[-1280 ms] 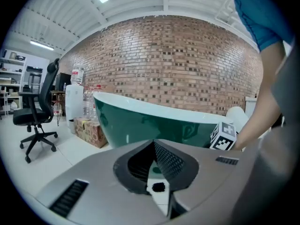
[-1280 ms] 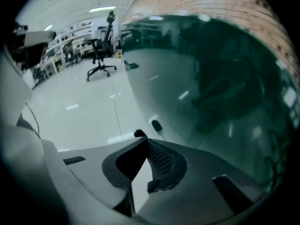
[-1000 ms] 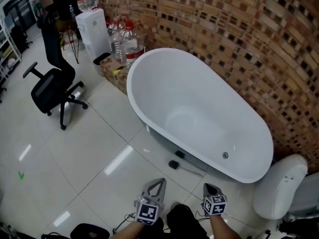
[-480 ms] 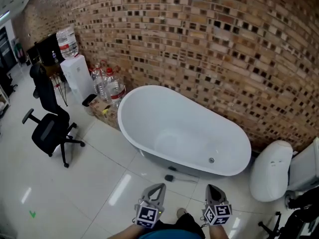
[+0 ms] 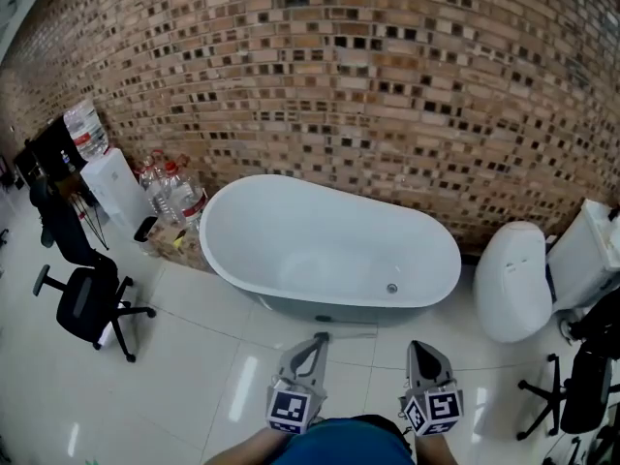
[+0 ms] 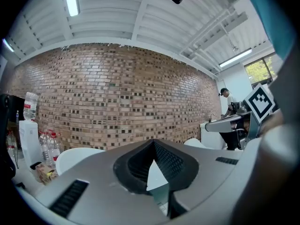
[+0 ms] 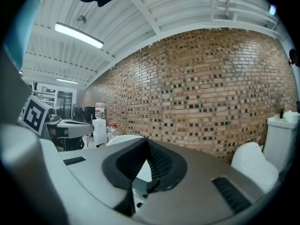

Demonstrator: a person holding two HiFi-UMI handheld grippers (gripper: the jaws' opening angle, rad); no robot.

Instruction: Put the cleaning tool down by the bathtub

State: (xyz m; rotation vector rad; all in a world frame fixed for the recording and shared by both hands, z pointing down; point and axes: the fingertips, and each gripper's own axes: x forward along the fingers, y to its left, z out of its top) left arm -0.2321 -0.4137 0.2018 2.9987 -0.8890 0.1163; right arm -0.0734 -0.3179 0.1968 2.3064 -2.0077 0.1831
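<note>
Closest in, the left gripper [image 5: 317,338] and the right gripper [image 5: 418,346] are held side by side, low over the shiny white floor [image 5: 184,376], each with its marker cube toward the person. Both point at the bathtub. The left gripper's jaws are closed, the tips meeting with only a narrow slot below them between the ribbed pads [image 6: 171,161], and nothing is in them. The right gripper's jaws are likewise pressed together and empty.

Just ahead of the left gripper's tips, and a little toward the right gripper, the cleaning tool [image 5: 351,334] lies flat on the floor. It shows as a thin dark handle along the foot of the bathtub [image 5: 291,231]. Its nearer end is hidden behind the left gripper, and neither gripper touches it.

Beyond it, the oval white bathtub stands crosswise in front of both grippers, with its drain [image 5: 391,288] toward the right gripper's side. Off to the right of the right gripper is a white toilet [image 5: 511,281] with its lid down. Far to the left of the left gripper are a black office chair [image 5: 85,300], a white water dispenser [image 5: 114,190] and a cluster of large bottles [image 5: 176,194]. Behind everything rises the brick wall [image 5: 339,76].
</note>
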